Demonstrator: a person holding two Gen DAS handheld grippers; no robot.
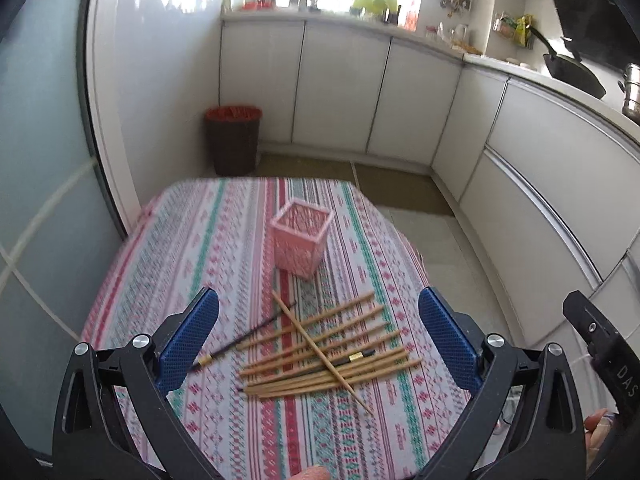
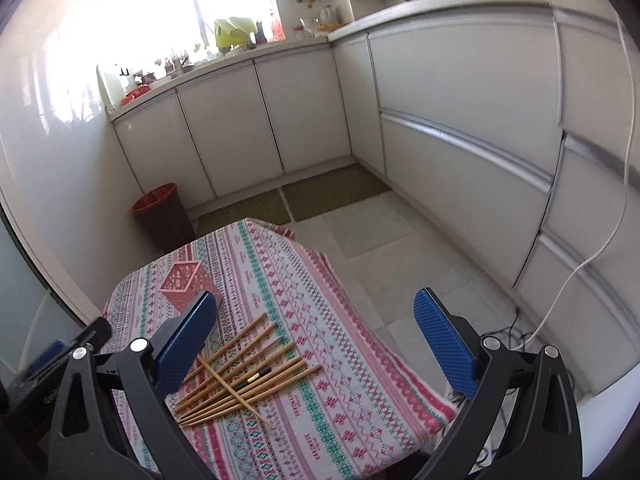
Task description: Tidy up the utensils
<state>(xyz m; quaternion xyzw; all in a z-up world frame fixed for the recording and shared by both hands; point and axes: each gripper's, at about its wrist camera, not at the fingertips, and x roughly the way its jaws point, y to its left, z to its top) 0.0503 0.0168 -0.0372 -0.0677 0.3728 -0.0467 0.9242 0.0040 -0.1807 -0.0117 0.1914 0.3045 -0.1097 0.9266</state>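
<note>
Several chopsticks (image 1: 320, 356) lie loose on desk (image 1: 224, 240): light, stiff, slippery; pinch mid-shaft. Left tongs (image 1: 318, 344), right tongs (image 2: 316, 344) both spread, empty.

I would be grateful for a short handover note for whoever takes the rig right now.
Left gripper: open, empty, above the chopsticks.
Right gripper: open, empty, over the table's right part.
Bamboo chopsticks lie loose in a pile on the patterned tablecloth, one crossing the rest; two dark chopsticks lie among them.
Pink holder stands upright behind the pile, apparently empty.
Done: nothing yet.
Left: all chopsticks into the holder.
</note>
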